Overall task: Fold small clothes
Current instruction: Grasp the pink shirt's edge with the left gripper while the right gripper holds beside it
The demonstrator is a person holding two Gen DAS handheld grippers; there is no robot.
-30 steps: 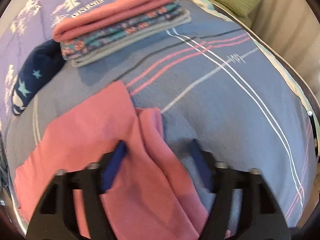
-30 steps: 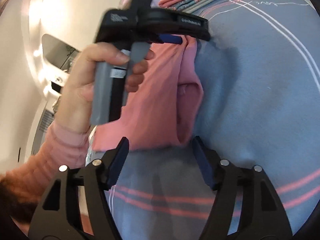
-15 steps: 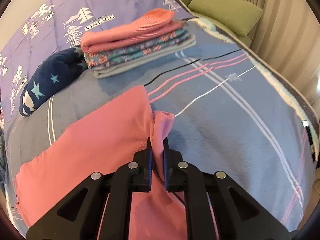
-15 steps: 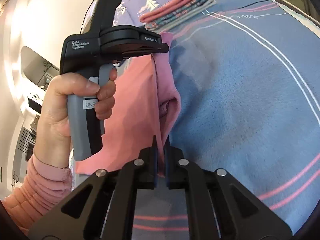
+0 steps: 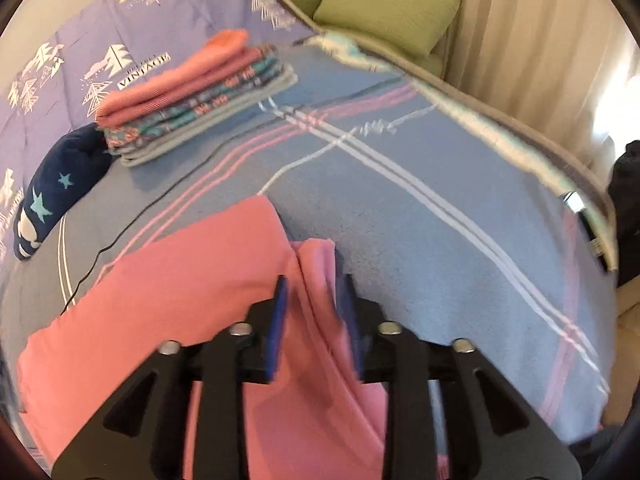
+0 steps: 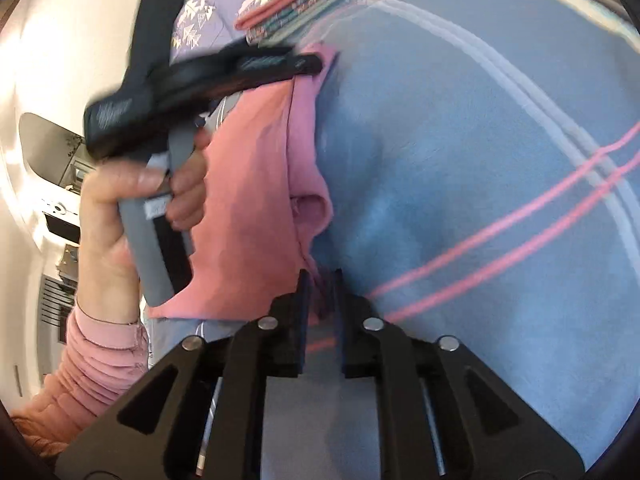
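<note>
A pink garment [image 5: 180, 288] lies on the blue striped blanket [image 5: 440, 240], its right side doubled into a narrow raised fold. My left gripper [image 5: 313, 280] straddles the far end of that fold; its jaws are opening and the pads stand clear of the cloth between them. In the right wrist view the same garment [image 6: 248, 184] runs from the left gripper [image 6: 316, 62] down to my right gripper [image 6: 320, 274]. The right jaws are opening too, a thin pink edge hanging loose in their narrow gap.
A stack of folded clothes [image 5: 192, 92] sits at the back left, with a navy star-print garment [image 5: 56, 188] beside it. Green cushions [image 5: 384, 12] and a curtain lie beyond the bed's far edge. A hand [image 6: 108, 216] in a pink sleeve holds the left gripper.
A second ago both grippers stood open around the fold; half a second ago both were shut on it. Now both pairs of jaws have parted again and the views have shifted.
</note>
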